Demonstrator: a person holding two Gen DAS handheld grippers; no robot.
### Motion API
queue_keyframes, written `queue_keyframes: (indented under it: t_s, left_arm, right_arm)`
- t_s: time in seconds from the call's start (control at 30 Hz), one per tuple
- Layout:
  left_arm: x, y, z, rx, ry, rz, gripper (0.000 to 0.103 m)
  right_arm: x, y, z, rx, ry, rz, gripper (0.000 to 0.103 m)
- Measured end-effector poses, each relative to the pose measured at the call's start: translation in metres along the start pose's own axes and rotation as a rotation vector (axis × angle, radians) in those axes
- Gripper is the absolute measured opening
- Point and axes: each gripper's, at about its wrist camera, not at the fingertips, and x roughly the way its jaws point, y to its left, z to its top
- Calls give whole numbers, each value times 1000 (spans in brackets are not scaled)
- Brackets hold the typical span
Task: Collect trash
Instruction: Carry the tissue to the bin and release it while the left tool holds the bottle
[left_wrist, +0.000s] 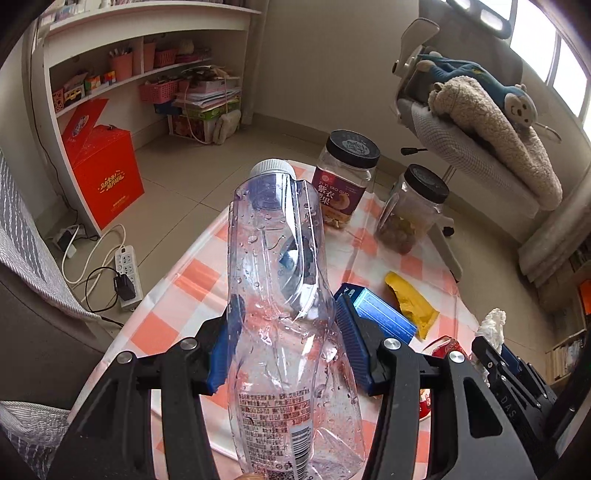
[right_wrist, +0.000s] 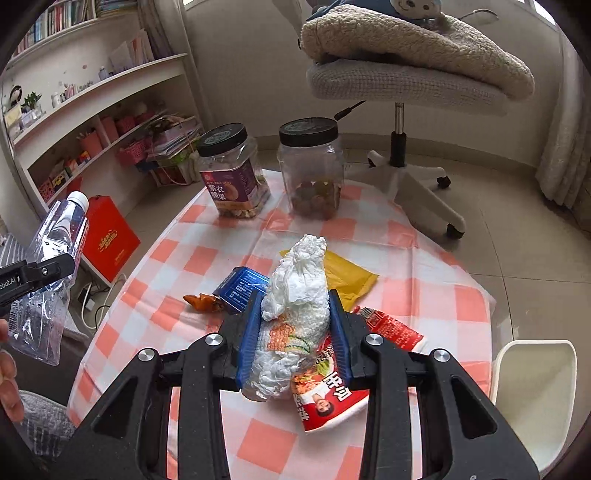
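Trash is in both grippers at once. Farthest left, the left gripper (left_wrist: 286, 343) has its blue pads pressed against a crumpled clear plastic bottle (left_wrist: 280, 295), white cap pointing away, lifted off the table and held out beyond its left edge in the right wrist view. On the checked tablecloth (right_wrist: 258, 439) a small orange scrap (right_wrist: 203, 301) lies beside a blue box (right_wrist: 242, 288), both untouched. Next, the right gripper (right_wrist: 295, 332) is closed on a wad of white tissue (right_wrist: 295, 295), which hangs just above the cloth. A yellow wrapper (right_wrist: 351, 275) lies behind the wad, and a red snack packet (right_wrist: 328, 398) beneath and right of it. At the back stand two black-lidded jars (right_wrist: 310, 166), which look like kept food rather than rubbish. Rightmost, a white bin (right_wrist: 535, 398) sits by the table edge, probably the place for it all. By my judgement the job is around its start: two pieces are lifted but not yet dropped, and at least four remain on the table.
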Motion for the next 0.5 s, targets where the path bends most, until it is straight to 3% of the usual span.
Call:
queue_keyframes:
  t_s: [0.5]
  left_arm:
    - [14, -108, -35, 214, 1, -81, 52]
  right_arm:
    - [-55, -149, -17, 245, -50, -234, 34]
